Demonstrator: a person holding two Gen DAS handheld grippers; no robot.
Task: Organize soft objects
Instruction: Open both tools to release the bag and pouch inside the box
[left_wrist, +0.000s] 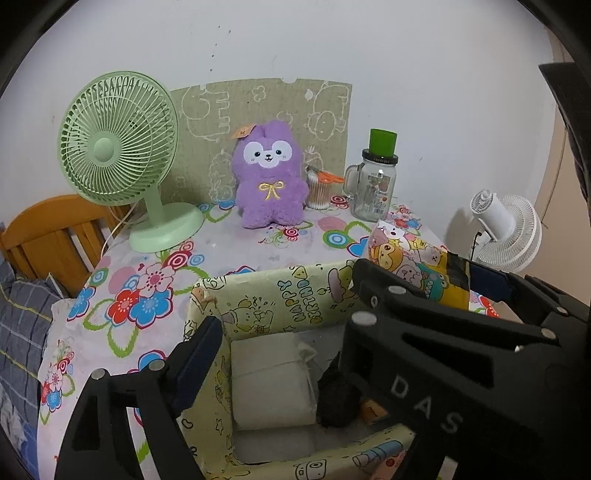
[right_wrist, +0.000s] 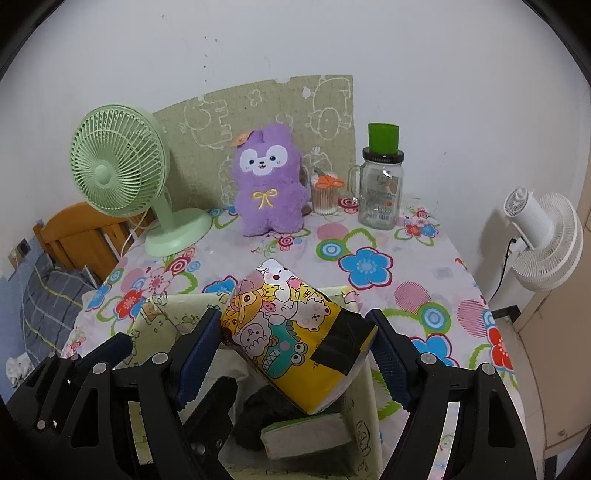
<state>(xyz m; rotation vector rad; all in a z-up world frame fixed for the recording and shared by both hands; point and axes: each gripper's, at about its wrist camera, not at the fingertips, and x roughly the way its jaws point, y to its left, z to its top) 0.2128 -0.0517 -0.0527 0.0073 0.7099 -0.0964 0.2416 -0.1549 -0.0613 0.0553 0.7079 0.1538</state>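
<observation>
Lower centre of both wrist views: the paper-wrapped box (left_wrist: 284, 295), open top, cartoon print with birthday lettering on its far wall. I read its rim as close under both tools.

Left gripper (left_wrist: 284, 354): jaws spread wide, nothing between them. Below the gap, inside the box, lies a white tissue pack (left_wrist: 271, 384), with a dark soft lump (left_wrist: 338, 402) just beside it on the right. Only the left finger is plain; the right side of that frame is crowded by the other tool's black body.

Right gripper (right_wrist: 295, 354): blue pads (right_wrist: 199, 350) closed on the cartoon tissue pack (right_wrist: 295, 332), one pad on each flank. The pack is tilted, its near end down inside the box mouth and its far end up over the back rim. Black tape patch on its right side. From the left wrist view the same pack shows at mid right, above the box's far right corner.

Room: flowered tablecloth (right_wrist: 369, 266) bare between box and back row. Back row, upper frame: green fan (right_wrist: 118, 173) left, purple plush (right_wrist: 269, 184) centre, cotton-swab cup (right_wrist: 325, 195), glass jar (right_wrist: 380, 192) right. Table edge drops off at right toward a white fan (right_wrist: 543, 240)
</observation>
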